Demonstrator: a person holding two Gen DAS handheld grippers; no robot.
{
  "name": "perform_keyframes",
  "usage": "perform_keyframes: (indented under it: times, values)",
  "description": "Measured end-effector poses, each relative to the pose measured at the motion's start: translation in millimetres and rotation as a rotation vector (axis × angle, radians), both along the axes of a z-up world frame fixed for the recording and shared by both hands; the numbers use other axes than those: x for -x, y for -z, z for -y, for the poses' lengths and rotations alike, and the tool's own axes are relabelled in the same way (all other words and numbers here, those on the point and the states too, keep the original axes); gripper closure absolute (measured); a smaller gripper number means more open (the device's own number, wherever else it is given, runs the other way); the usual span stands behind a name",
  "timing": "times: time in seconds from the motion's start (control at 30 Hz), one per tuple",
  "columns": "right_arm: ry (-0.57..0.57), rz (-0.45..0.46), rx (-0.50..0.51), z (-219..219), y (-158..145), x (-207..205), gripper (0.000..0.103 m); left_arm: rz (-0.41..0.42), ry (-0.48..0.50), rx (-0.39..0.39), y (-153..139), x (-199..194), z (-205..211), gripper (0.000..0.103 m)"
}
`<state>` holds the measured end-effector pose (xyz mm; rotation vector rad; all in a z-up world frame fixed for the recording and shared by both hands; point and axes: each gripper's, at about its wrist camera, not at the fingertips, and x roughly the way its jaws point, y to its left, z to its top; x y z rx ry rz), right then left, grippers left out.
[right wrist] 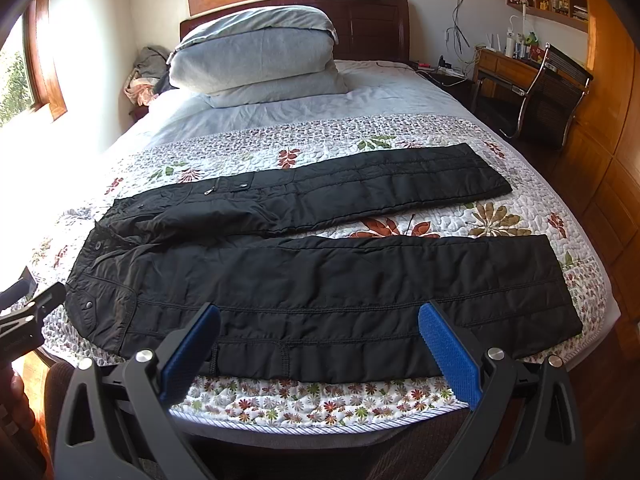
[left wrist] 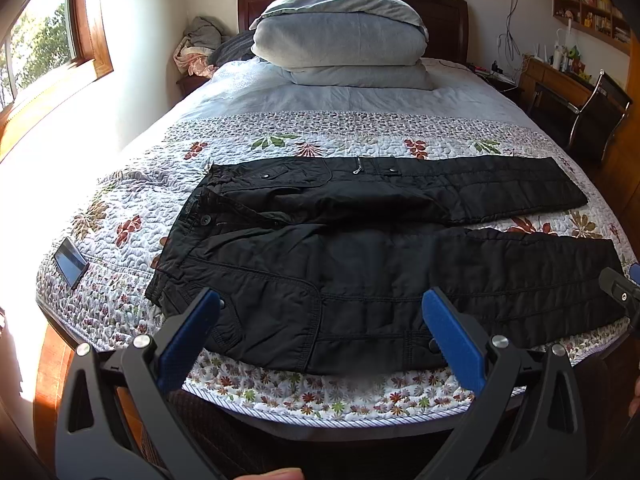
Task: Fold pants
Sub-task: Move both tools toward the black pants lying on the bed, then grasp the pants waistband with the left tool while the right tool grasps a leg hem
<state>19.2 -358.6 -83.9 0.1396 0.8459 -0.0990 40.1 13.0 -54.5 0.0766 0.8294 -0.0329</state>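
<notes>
One pair of black pants (left wrist: 360, 248) is lying flat across the foot of the bed, its long axis running left to right across both frames. The waistband (left wrist: 188, 232) is pointing toward the left of the frame and the two cuffs toward the right. The two legs are spreading slightly apart, the far leg (right wrist: 360, 184) angling toward the upper right, the near leg (right wrist: 340, 292) lying along the bed's near edge at the lower centre. The fly is lying open, with one button showing at the waist.

The left tongs (left wrist: 320, 316) are hovering wide open over the hip end of the near leg, two blue pads (left wrist: 448, 332) spread well apart and gripping nothing. The right tongs (right wrist: 320, 328) are likewise hanging open over the near leg's middle, holding nothing. Whether either is touching the cloth cannot be told.

The bed (left wrist: 320, 396) is wearing a white quilted cover printed with flowers and leaves. One dark phone (left wrist: 70, 262) is lying on it at the left. Toward the top centre, folded grey bedding (left wrist: 340, 40) is sitting stacked against a dark wooden headboard (right wrist: 372, 24). Sunlight is pouring in through one wood-framed window (left wrist: 44, 40) at the upper left; a second window is sitting above the headboard. At the upper right one desk, one chair (right wrist: 552, 92) and one wall shelf are standing.
</notes>
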Motion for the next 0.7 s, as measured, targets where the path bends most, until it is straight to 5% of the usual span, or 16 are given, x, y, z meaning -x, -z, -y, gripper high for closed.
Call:
perform_keyframes:
  times: [0.4,0.7]
  values:
    - [0.002,0.0,-0.006,1,1,0,0.003,-0.004,0.016,0.005,3,-3,2,0.002]
    - [-0.042,0.014,-0.033,22,3,-21,0.003,-0.083,0.032,0.171,13,-46,-35,0.002]
